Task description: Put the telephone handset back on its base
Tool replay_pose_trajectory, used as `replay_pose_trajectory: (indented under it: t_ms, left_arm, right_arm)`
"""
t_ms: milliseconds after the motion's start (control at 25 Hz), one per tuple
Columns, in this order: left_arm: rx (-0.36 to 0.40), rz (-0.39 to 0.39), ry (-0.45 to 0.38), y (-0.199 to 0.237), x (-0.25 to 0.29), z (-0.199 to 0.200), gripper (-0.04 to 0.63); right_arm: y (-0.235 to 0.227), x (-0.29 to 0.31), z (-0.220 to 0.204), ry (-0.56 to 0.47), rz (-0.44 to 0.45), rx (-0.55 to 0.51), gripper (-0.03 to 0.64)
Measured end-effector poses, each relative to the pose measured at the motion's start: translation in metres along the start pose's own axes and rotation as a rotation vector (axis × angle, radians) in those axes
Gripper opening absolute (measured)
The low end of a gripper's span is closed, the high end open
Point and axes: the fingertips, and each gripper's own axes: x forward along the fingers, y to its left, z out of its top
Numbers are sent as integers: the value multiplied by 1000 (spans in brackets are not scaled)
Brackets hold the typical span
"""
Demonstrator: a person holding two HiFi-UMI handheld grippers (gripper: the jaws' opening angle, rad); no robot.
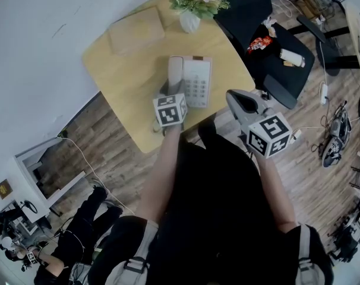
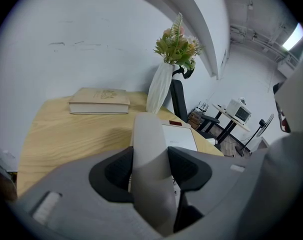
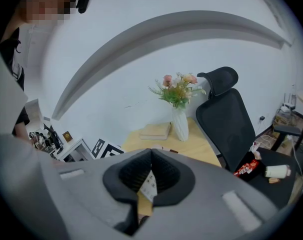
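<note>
Bare forearms (image 1: 162,171) and a black top (image 1: 215,206) fill the bottom of the head view, and each hand carries a grey tool with a marker cube. Ahead of them, the left tongs (image 2: 150,170) are clamped on the pale grey telephone handset (image 2: 147,149), which sits between the two black ribbed pads (image 2: 116,171), one on each side. Seen from above, the handset lies lengthwise along the left side of the white push-button telephone base (image 1: 198,82), over its cradle. Whether it is fully seated I cannot tell. The base stands on the round-cornered light wooden surface (image 1: 129,82).

At the surface's near right edge, the right tongs (image 1: 233,97) hang apart from the telephone, their pad tips pressed together with nothing between them.

Further back on the surface lies a closed beige book (image 1: 135,29). Near it to the right stands a white vase of pink flowers and green leaves (image 1: 190,19). A black mesh office chair (image 1: 251,8) stands beyond the surface's right side, with a red packet (image 1: 260,43) and a white cylinder (image 1: 291,57) on its seat.
</note>
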Motion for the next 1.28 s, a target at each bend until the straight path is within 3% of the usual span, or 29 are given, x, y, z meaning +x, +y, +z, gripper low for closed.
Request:
replay_pose_trajectory:
  t_ms: [720, 1280]
  left_arm:
    - [32, -21, 38, 1, 12, -7, 218]
    - [42, -59, 1, 6, -5, 3, 221]
  right_arm:
    - [-4, 1, -2, 3, -14, 16, 3]
    - [8, -1, -2, -10, -8, 21, 3]
